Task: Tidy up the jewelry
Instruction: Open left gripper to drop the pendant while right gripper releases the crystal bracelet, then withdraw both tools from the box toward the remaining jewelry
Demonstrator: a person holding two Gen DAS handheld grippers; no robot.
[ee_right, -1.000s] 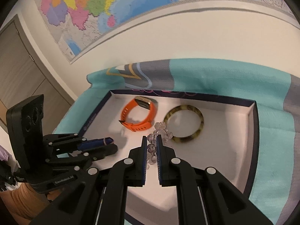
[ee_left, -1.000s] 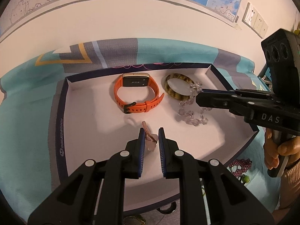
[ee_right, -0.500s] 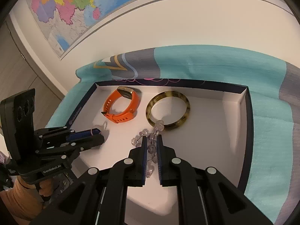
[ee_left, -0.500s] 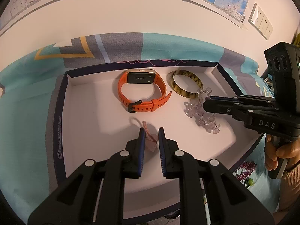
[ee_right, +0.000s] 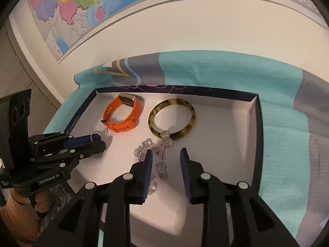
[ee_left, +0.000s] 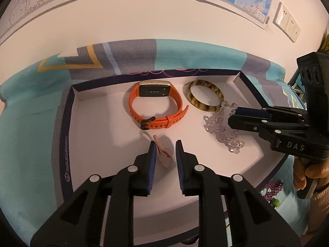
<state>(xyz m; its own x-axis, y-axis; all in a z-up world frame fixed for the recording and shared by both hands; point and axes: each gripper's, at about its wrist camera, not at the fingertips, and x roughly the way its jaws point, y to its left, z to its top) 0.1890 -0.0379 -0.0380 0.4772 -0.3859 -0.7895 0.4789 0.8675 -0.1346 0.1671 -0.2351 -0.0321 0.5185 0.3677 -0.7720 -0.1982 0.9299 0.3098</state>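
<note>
Writing: "DAS" stood in pale letters on the black right gripper (ee_left: 233,116) in the left view; "GenRobot.AI" on the black left gripper (ee_right: 98,141) in the right view; the white print on the navy-rimmed white cardboard tray (ee_left: 67,144) was too small to read.
Left gripper: jaws opening, a small pale pink pendant on a beaded cord (ee_left: 164,154) between them on the tray floor, pads off it.
Right gripper: jaws opening over the clear crystal bead bracelet (ee_right: 158,156), which lay slack on the tray, touching the tortoiseshell bangle (ee_right: 171,119).
Orange-strapped smartwatch (ee_left: 156,109): beside the bangle, near the far wall.
Left view only: purple beads (ee_left: 271,187) outside the tray, wall sockets (ee_left: 286,24).
Right view only: coloured map (ee_right: 82,2).
</note>
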